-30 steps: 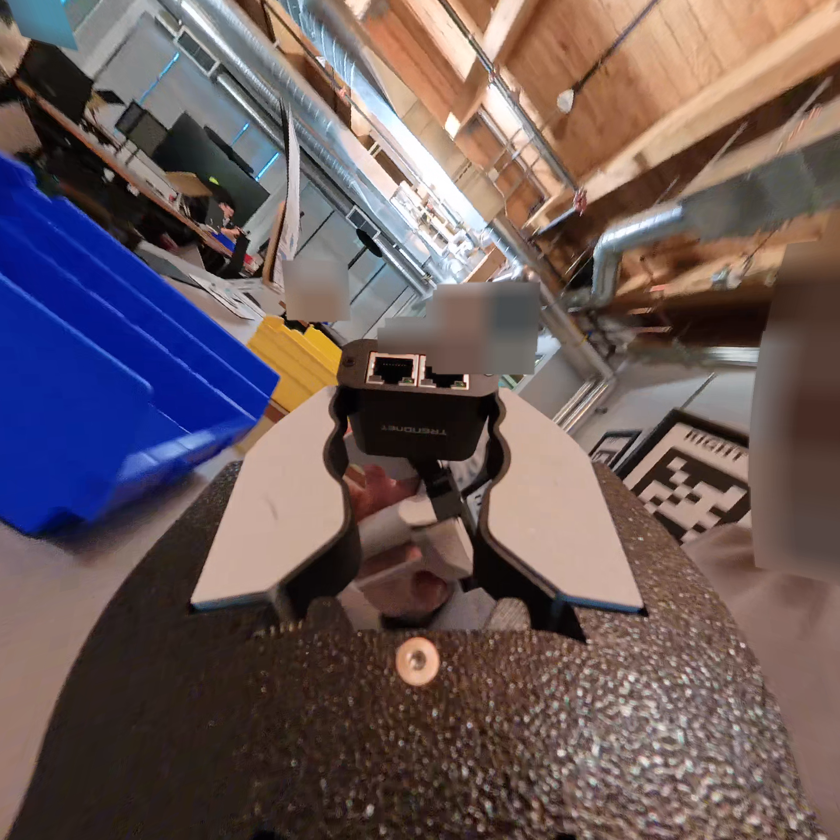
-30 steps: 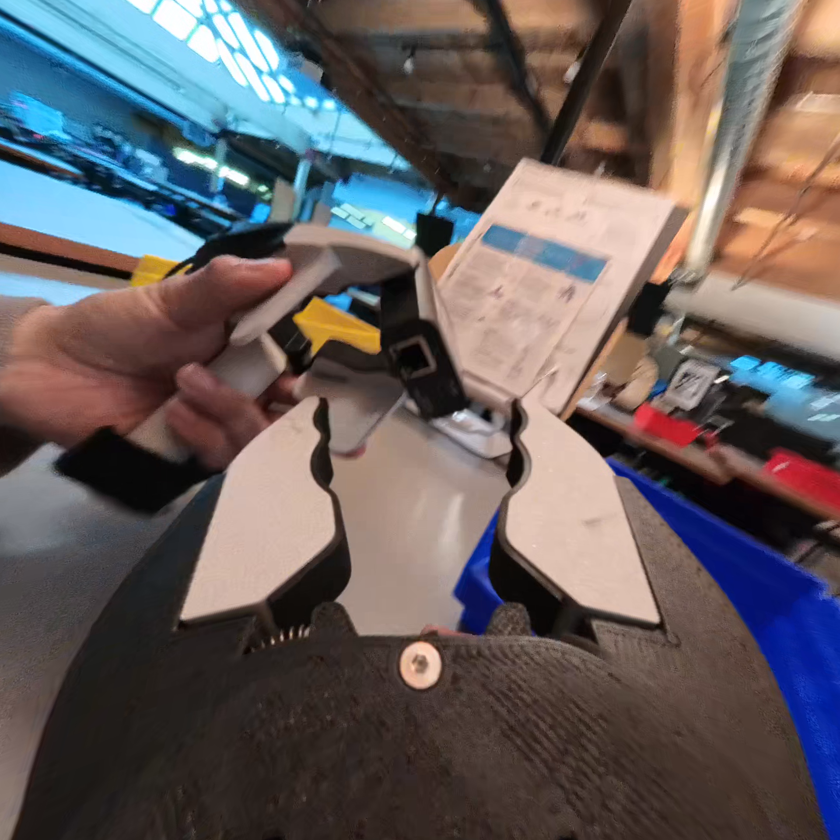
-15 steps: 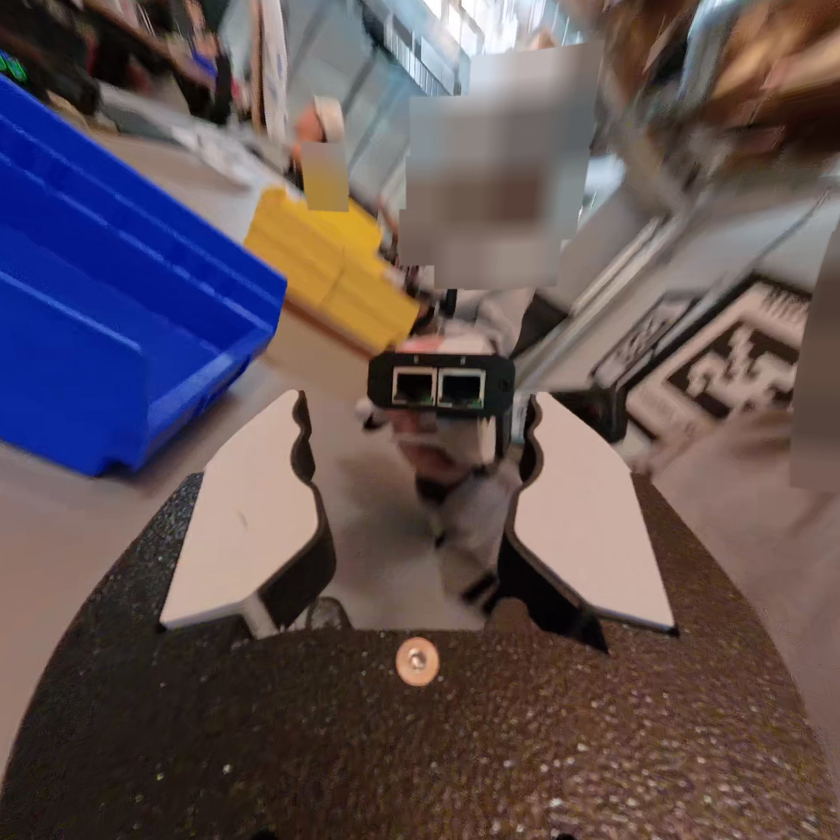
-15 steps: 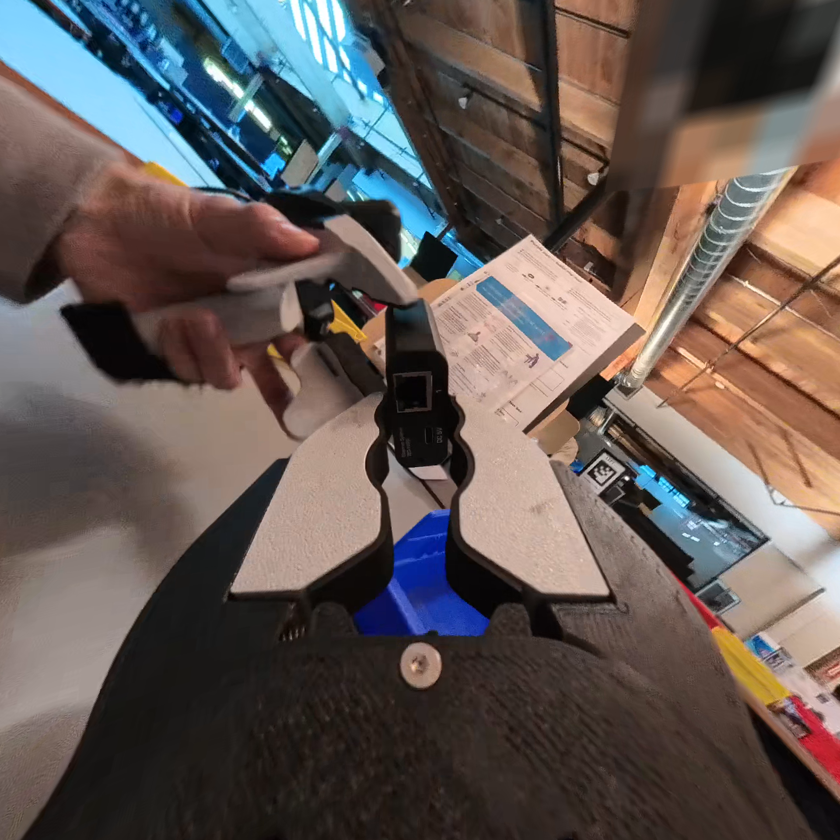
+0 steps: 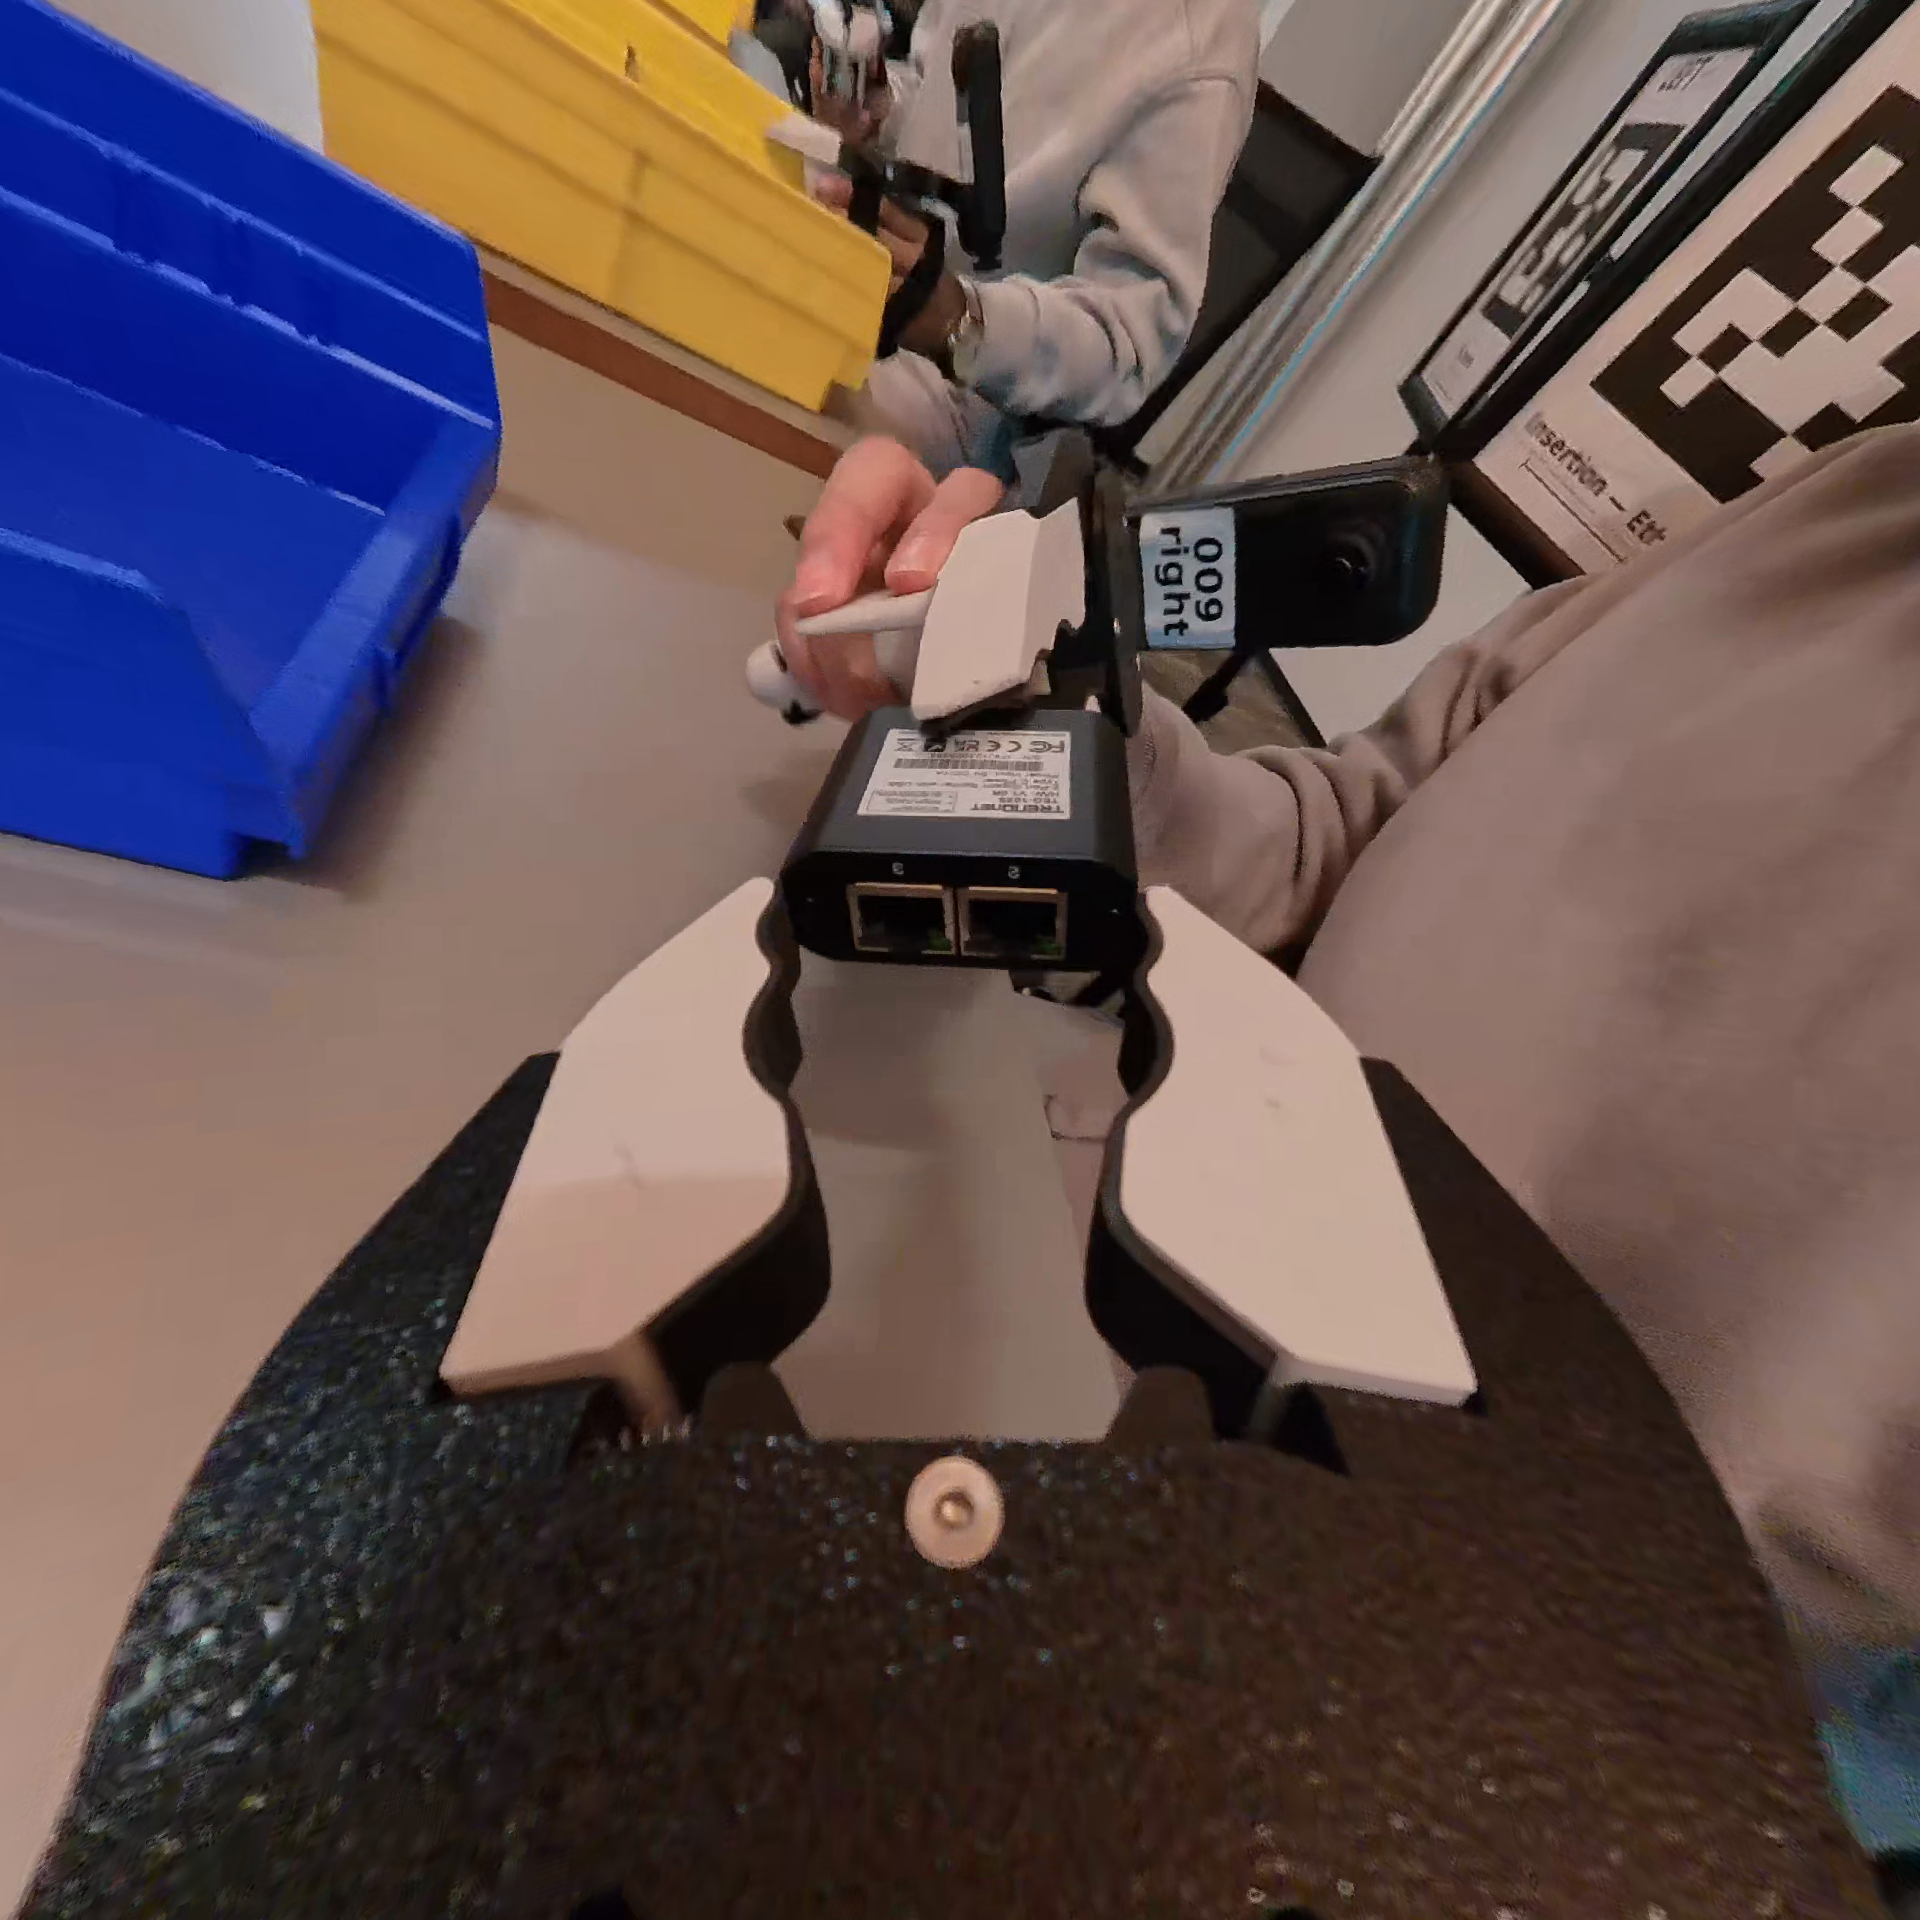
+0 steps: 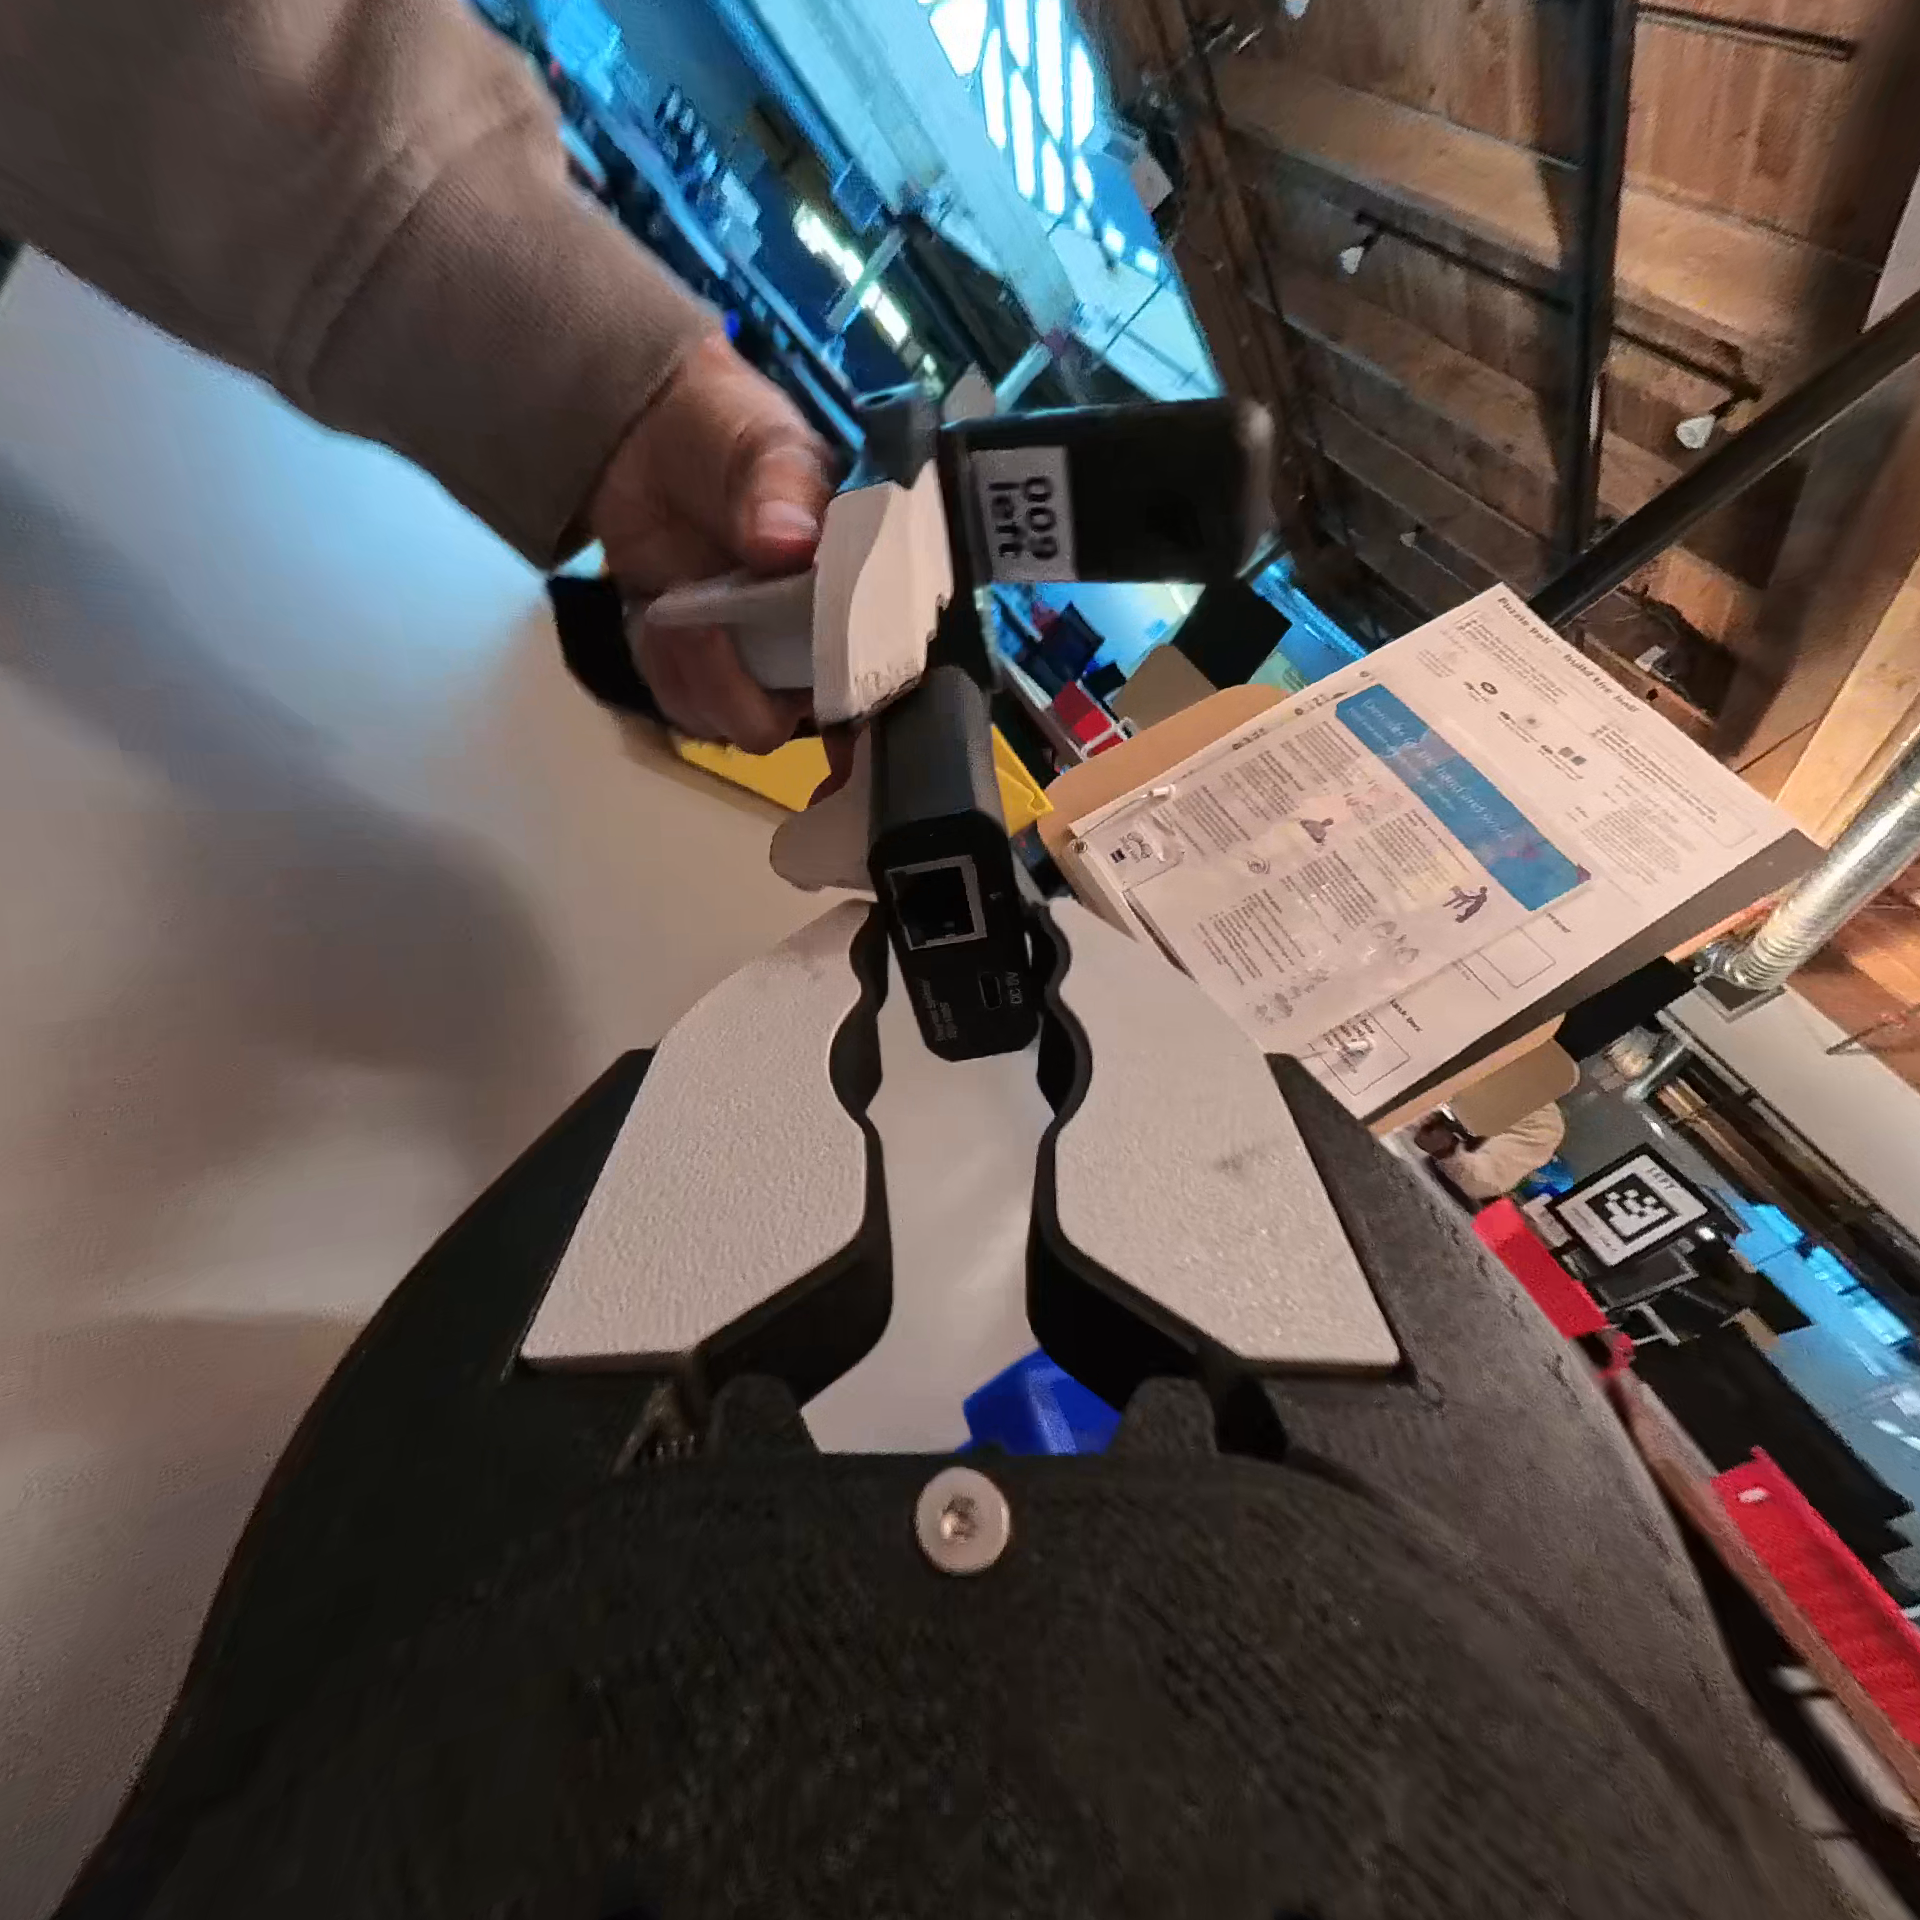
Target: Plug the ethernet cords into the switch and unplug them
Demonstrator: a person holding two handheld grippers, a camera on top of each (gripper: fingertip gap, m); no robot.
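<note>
Over the pale surface, the black switch is bridged between both grippers. Its long axis runs 6 to 12 o'clock from your left gripper, whose fingers are closed to the switch's width on the two-port end. Your right gripper narrowly pinches the single-port end. No ethernet cord shows, so one hand probably has to let go.

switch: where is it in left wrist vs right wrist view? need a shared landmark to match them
Left wrist view: the black switch sits centre, just above the left hand-held gripper fingertips, two-port end facing the camera.
Right wrist view: the switch sits centre, between the right hand-held gripper fingertips, one-port end facing the camera.
Shared landmark: the yellow bin, upper left in the left wrist view, peeks out behind the switch in the right.
</note>
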